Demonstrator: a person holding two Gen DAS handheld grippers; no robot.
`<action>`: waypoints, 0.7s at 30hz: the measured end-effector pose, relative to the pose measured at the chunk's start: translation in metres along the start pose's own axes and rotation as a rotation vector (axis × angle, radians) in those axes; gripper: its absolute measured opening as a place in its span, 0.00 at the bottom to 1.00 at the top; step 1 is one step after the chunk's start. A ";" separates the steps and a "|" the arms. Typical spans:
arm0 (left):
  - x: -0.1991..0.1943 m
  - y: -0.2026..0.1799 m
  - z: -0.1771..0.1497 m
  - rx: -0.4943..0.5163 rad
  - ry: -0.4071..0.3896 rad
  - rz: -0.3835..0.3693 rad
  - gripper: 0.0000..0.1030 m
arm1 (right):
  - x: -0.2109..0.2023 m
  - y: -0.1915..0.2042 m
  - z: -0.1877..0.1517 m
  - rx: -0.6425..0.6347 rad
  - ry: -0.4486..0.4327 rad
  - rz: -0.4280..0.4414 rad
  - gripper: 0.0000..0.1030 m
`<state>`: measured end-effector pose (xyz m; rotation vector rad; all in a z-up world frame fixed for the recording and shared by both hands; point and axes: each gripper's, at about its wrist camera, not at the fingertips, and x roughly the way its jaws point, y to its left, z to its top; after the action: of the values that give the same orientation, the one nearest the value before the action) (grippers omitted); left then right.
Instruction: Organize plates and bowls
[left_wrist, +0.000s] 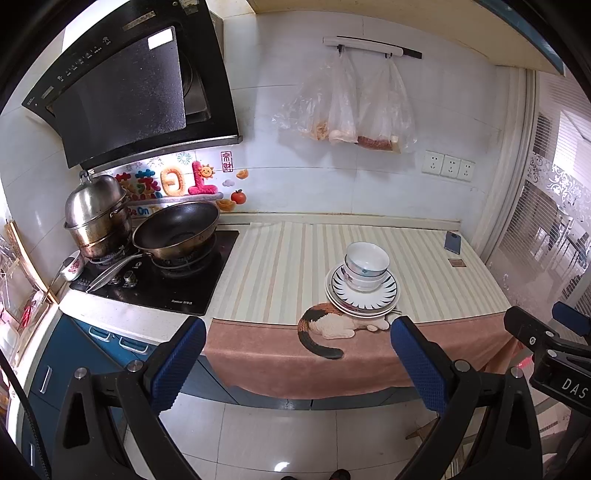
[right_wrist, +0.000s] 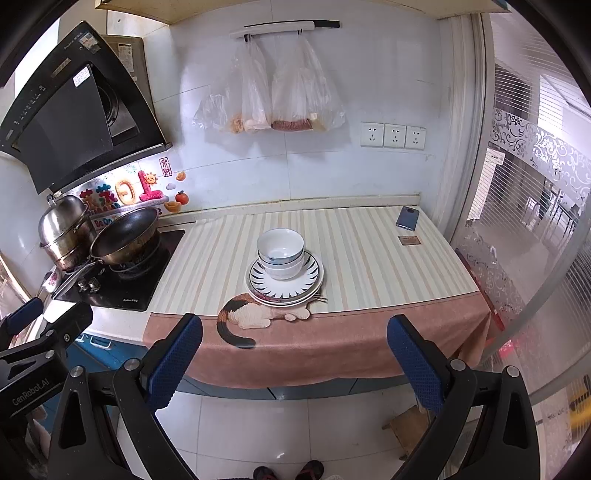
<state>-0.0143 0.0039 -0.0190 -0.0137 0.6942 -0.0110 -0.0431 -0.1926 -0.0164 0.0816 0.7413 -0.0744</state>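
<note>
The bowls (right_wrist: 280, 251) sit nested on a stack of plates (right_wrist: 284, 280), the top plate rimmed with dark petal marks, near the front edge of my striped counter mat (right_wrist: 369, 258), just above its cat picture (right_wrist: 251, 314). A phone (right_wrist: 407, 218) lies at the mat's far right; the wok (right_wrist: 125, 234) and steamer pot (right_wrist: 66, 229) stand on the stove at left. My left gripper (left_wrist: 297, 354) and right gripper (right_wrist: 295, 350) both hang over the floor short of the counter, jaws wide apart, holding nothing.
</note>
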 end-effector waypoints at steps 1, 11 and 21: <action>0.000 0.001 0.000 0.000 0.001 -0.001 1.00 | 0.000 0.000 0.000 0.000 0.001 0.001 0.99; 0.002 0.004 -0.001 0.003 0.006 -0.002 1.00 | 0.001 0.000 0.000 -0.005 0.001 0.000 0.99; 0.004 0.001 -0.004 0.003 0.017 -0.009 1.00 | 0.001 -0.002 -0.002 -0.005 0.004 0.002 0.99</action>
<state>-0.0142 0.0051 -0.0247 -0.0141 0.7115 -0.0212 -0.0437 -0.1948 -0.0183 0.0778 0.7452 -0.0700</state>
